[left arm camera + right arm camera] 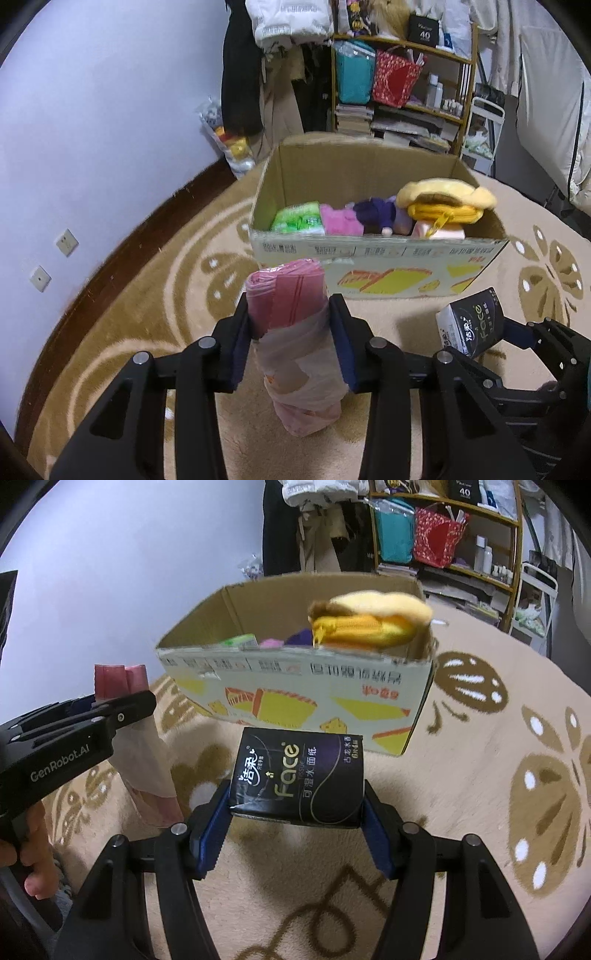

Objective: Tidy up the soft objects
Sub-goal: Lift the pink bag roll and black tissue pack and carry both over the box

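Note:
My left gripper (290, 317) is shut on a pink roll of plastic bags (286, 295), held upright above the carpet; the roll also shows in the right wrist view (118, 681). My right gripper (295, 808) is shut on a black tissue pack (299, 779), which also shows in the left wrist view (469, 319). Ahead stands an open cardboard box (376, 273) (295, 686). It holds a yellow plush (443, 201) (369, 620), a green pack (299, 219), a pink cloth (340, 221) and a purple soft item (380, 214).
A beige patterned carpet (498, 775) covers the floor. A wall with sockets (66, 242) is at the left. A cluttered shelf (402, 85), hanging clothes (243, 66) and a plastic bag of items (229, 144) stand behind the box.

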Action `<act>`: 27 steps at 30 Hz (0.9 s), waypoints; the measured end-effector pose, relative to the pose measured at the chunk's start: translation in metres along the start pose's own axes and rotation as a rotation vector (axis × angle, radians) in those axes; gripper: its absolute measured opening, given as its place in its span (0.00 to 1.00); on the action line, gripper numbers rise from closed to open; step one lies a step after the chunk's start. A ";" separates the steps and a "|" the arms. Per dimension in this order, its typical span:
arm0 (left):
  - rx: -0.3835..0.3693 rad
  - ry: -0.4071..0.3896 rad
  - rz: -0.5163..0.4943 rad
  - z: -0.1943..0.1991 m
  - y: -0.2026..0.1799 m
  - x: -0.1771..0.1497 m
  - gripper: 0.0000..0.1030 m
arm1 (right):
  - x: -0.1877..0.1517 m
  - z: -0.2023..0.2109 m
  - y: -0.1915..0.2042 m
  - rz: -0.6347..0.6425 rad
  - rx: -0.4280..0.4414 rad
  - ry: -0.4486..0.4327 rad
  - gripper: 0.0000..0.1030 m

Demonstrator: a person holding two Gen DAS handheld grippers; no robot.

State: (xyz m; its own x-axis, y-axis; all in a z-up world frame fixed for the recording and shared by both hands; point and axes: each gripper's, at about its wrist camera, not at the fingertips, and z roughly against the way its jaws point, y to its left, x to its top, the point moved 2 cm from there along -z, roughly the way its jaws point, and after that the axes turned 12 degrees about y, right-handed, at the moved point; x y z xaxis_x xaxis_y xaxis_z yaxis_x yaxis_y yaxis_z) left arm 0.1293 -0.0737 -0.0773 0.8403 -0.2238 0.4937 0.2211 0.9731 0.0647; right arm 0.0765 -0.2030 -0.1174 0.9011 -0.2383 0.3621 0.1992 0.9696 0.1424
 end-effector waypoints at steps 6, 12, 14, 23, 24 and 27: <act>0.011 -0.075 -0.010 0.029 -0.002 0.012 0.37 | 0.006 0.017 0.003 0.006 0.014 -0.053 0.67; 0.057 -0.161 -0.013 0.054 0.001 0.032 0.37 | 0.018 0.030 0.006 0.003 0.021 -0.098 0.67; 0.063 -0.188 -0.010 0.063 0.002 0.041 0.37 | 0.025 0.032 0.003 -0.001 0.025 -0.111 0.67; 0.078 -0.234 -0.017 0.073 0.008 0.069 0.37 | 0.058 0.054 -0.003 0.012 0.024 -0.196 0.67; 0.077 -0.236 -0.015 0.073 0.008 0.071 0.37 | 0.064 0.057 -0.003 0.018 0.023 -0.208 0.67; 0.086 -0.252 -0.039 0.073 0.006 0.083 0.38 | 0.076 0.065 -0.002 0.036 0.014 -0.235 0.67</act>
State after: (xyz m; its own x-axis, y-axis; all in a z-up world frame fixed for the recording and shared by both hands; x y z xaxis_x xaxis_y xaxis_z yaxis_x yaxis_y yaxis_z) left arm 0.1642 -0.0828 0.0274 0.6802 -0.2509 0.6888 0.1992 0.9675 0.1556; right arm 0.1198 -0.2266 -0.0299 0.7930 -0.2117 0.5713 0.1616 0.9772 0.1377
